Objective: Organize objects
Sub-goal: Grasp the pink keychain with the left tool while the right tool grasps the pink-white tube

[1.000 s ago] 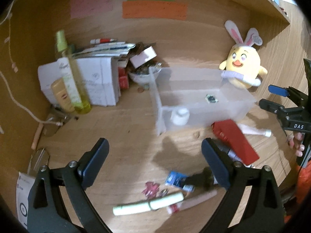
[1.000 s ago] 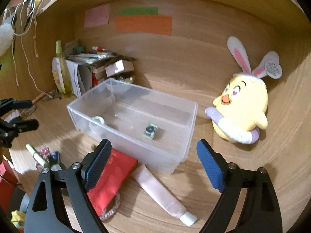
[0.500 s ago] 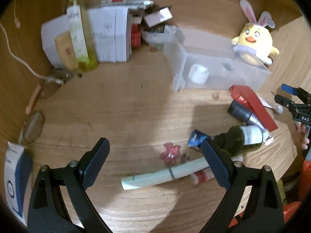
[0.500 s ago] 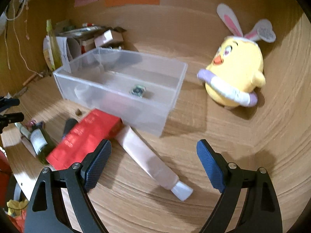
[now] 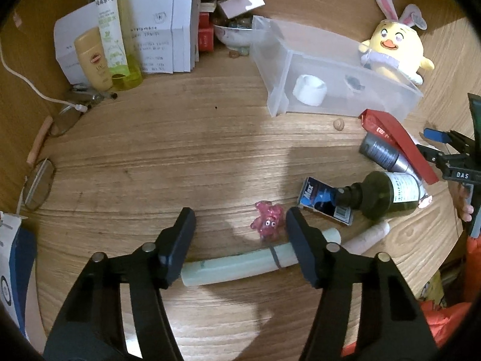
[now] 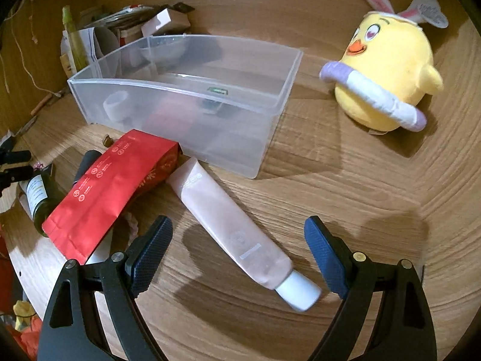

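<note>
My left gripper [image 5: 237, 234] hovers low over the wooden table with its jaws closing. A pale green tube [image 5: 240, 263] lies crosswise under them, and the pads are not pressing on it. A pink figurine [image 5: 268, 221] sits just beyond, by the right finger. My right gripper [image 6: 237, 240] is open, its fingers on either side of a pink tube [image 6: 228, 219] with a white cap, not touching it. A clear plastic box [image 6: 279, 102] [image 5: 273, 60] holds a white ring and a small dark item. A red packet [image 6: 102, 186] leans on a dark green bottle [image 5: 390, 192].
A yellow plush chick [image 6: 387, 69] sits right of the box. Bottles [image 5: 114, 39], papers and a bowl crowd the back left corner. Glasses [image 5: 39, 183] and a cable lie at the left. A blue card [image 5: 321, 198] and a whitish tube [image 5: 366, 237] lie by the bottle. Wooden walls enclose the table.
Both grippers have dropped toward the table and tipped further down. The left jaws have narrowed over the green tube. The right jaws stay wide, now around the pink tube.
</note>
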Demonstrator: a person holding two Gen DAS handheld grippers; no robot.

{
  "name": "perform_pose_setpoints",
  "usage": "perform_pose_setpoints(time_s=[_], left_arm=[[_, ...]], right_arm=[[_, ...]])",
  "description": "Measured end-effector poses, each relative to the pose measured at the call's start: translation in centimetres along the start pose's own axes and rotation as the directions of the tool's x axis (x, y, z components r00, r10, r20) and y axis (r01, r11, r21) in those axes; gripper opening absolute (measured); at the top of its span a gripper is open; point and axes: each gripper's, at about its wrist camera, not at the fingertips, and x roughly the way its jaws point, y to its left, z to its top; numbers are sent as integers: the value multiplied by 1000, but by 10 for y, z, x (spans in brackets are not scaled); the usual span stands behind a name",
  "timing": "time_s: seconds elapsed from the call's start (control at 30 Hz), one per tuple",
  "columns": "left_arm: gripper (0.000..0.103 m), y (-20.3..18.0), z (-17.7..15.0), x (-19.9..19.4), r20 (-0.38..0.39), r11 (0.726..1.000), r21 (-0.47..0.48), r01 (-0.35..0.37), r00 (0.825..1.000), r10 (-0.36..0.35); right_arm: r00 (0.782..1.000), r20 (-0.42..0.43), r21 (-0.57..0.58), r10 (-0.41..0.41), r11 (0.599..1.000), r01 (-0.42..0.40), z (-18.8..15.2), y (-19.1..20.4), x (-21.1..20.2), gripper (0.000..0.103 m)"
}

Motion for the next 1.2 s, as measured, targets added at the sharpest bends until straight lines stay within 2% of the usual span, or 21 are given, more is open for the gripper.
perform_pose_setpoints(time_s=[0.2,0.3,0.4,0.47,0.6,0.67,0.7,0.73,0.77,0.97,1.03,1.2], left_arm=[[43,0,-1,-2,17,999,23,-22,1000,21],[36,0,-2,-2,24,999,28,-15,1000,15],[25,-2,-3,-2,34,999,39,-10,999,9],[15,-5,-3,-2,39,999,47,1,999,-2],[15,-10,-3,0,54,998,61,-23,998,20],[15,-10,-3,0,55,998,54,-23,998,20],[14,-10,-2,1,56,999,47,-22,998,19],[8,-9,-1,1,55,999,39,-18,998,16],[8,-8,0,2,55,999,31,-16,998,14],[8,-8,11,-2,87,1000,6,0,996,-1],[8,-9,15,-7,106,1000,7,5,994,-6],[8,-12,24,-20,154,1000,-1,15,988,-14]], right_arm=[[1000,-22,16,14,1000,-14,2,-1,11,84],[999,-28,34,31,999,-30,1,-4,13,76],[999,-23,39,28,999,-27,1,-6,11,66],[999,-21,35,26,999,-25,1,-5,10,55],[999,-14,31,40,999,-39,0,-4,6,46],[999,-7,31,39,999,-38,-2,-2,2,34],[999,-4,30,35,999,-35,-3,-1,0,32],[999,-1,31,41,999,-41,-4,-1,-3,28],[999,2,33,47,998,-47,-5,0,-5,25],[998,20,45,62,997,-63,-10,1,-15,12],[998,29,53,63,997,-64,-11,0,-20,8],[997,50,67,62,996,-65,-15,-6,-28,8]])
